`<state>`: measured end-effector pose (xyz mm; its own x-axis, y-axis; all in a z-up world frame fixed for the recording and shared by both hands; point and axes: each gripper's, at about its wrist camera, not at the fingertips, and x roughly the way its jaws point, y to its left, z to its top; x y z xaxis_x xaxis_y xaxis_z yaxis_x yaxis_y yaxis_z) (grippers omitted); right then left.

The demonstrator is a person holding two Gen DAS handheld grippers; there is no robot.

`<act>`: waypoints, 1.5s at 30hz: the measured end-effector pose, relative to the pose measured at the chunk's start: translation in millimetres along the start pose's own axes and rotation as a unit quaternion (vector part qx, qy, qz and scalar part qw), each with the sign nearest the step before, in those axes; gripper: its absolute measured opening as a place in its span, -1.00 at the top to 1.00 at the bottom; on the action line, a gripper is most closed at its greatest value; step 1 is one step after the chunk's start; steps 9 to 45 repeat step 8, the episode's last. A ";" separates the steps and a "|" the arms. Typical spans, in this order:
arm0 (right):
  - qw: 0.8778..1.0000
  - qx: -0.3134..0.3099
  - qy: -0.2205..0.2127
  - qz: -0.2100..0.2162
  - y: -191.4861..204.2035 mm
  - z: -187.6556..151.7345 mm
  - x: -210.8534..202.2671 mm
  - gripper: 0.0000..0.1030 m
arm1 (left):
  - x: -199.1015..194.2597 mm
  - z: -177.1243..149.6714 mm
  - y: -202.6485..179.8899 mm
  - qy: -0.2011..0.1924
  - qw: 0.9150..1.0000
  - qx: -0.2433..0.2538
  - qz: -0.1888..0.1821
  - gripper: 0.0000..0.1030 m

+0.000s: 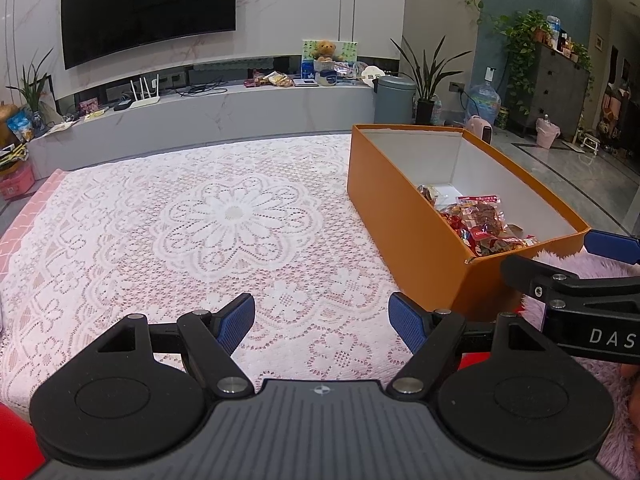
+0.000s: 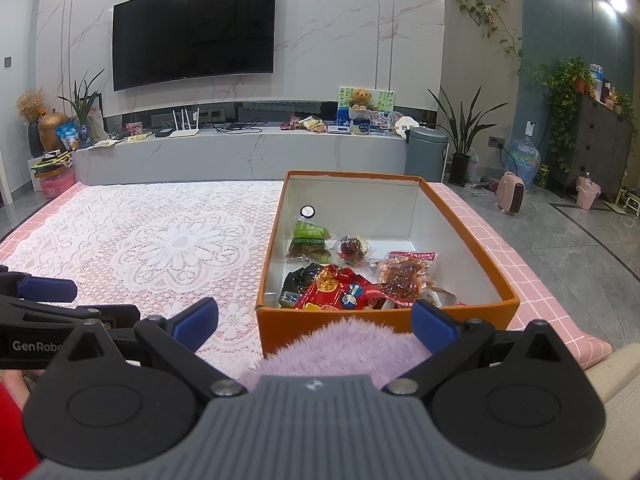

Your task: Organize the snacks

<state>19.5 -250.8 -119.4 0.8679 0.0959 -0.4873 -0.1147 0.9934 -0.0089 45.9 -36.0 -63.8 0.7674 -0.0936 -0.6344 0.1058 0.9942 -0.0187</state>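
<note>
Both cameras sit low at the near edge of the surface (image 1: 120, 216), looking along their jaws toward the far wall with the television (image 1: 148, 8). The left view faces the lace cloth, the box (image 1: 404, 216) close on its right. The right view looks straight down into that box (image 2: 472, 236). Both share box, cloth, television and each other's gripper.

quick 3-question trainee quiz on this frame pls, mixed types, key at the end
1. True or false: the left gripper holds a snack.
2. Where do the snack packets lie? A) on the lace tablecloth B) inside the orange box C) on the TV shelf
3. Fill in: the right gripper is ___ and empty.

Key: 1 false; 2 B; 3 open
</note>
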 end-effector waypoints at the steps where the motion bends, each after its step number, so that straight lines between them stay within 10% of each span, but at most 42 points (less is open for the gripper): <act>1: 1.000 0.000 0.000 0.000 0.0 0.0 0.0 -0.93 | 0.0 0.0 -0.1 0.000 1.000 0.000 0.000 -0.73; 45: 1.000 0.000 0.000 0.000 0.2 0.0 0.0 -0.93 | -1.2 1.5 0.2 -0.005 1.000 0.001 -0.003 -0.73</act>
